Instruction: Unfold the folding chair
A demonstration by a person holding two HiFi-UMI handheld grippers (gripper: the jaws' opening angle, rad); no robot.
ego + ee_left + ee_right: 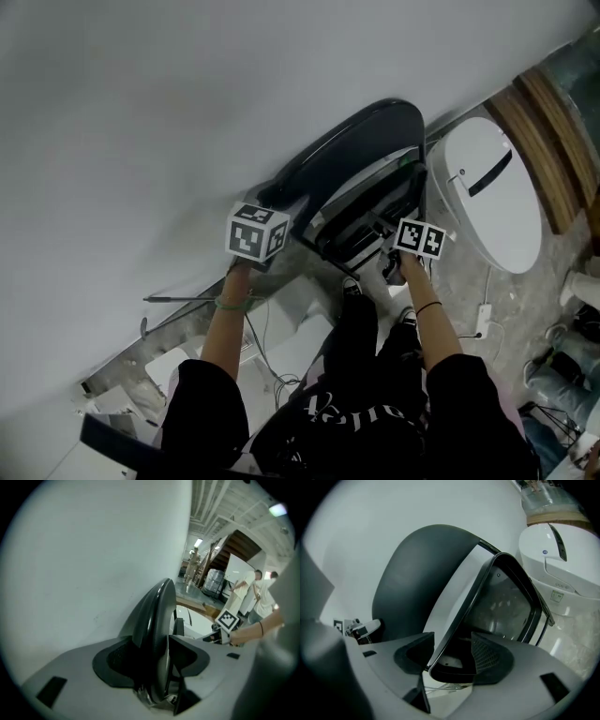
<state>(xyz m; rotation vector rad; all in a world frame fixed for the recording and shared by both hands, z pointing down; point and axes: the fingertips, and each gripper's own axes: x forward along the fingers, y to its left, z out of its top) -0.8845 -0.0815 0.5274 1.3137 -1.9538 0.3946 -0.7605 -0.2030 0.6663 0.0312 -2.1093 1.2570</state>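
Head view shows the folding chair [361, 159] folded flat against the white wall [187, 94], just ahead of the person's feet [352, 286]. Its long axis runs along the wall, with the rounded end pointing to the upper right of that view. Left gripper [152, 653] fingers stand open astride the backrest [157, 616] edge. Right gripper [452, 656] fingers stand open astride the seat [501, 606] edge. Step in hand, as judged: taking hold. The next move calls for closing both grips, then drawing seat and backrest apart.
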